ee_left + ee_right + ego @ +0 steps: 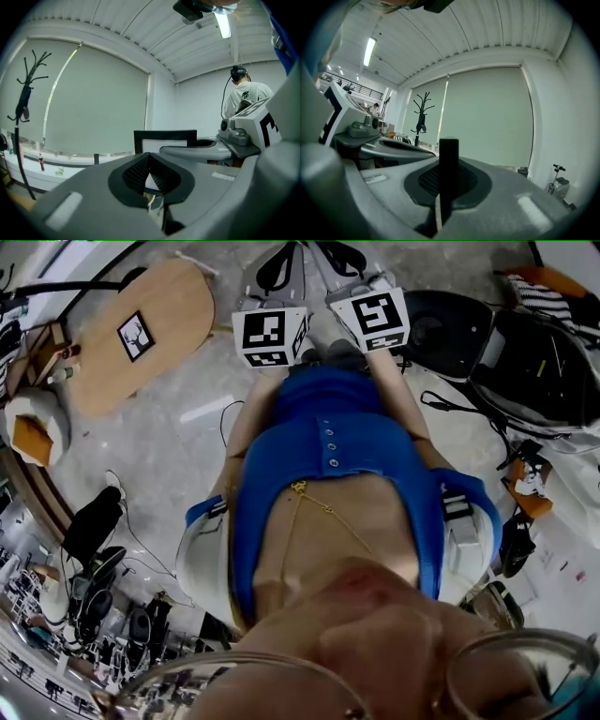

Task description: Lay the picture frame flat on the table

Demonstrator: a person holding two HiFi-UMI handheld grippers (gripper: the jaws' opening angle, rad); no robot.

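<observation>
**Right tool gripping the picture frame, well away from the wooden surface**

The right tool is clamping the picture frame by its edge. In the right gripper view the black frame is standing upright as a narrow dark bar between the closed pads, rising above their tips. In the left gripper view the same frame is showing its broad side, a black border around a pale panel; its lower part is hiding behind the tool bodies.

The left tool is sitting closed, its textured pads meeting at the tips; nothing is showing clamped between them, and the frame is standing just beyond it.

In the head view both tools are being held side by side at the far end of the person's blue top; their marker cubes are sitting just beside each other above a pale stone floor.

At far left an oval wooden surface is carrying a small black-framed antler picture, well apart from both tools — whether that one is lying flat I cannot tell.

A coat stand is standing before a drawn pale blind; a person in a white top is standing at the far right of the left gripper view.
</observation>
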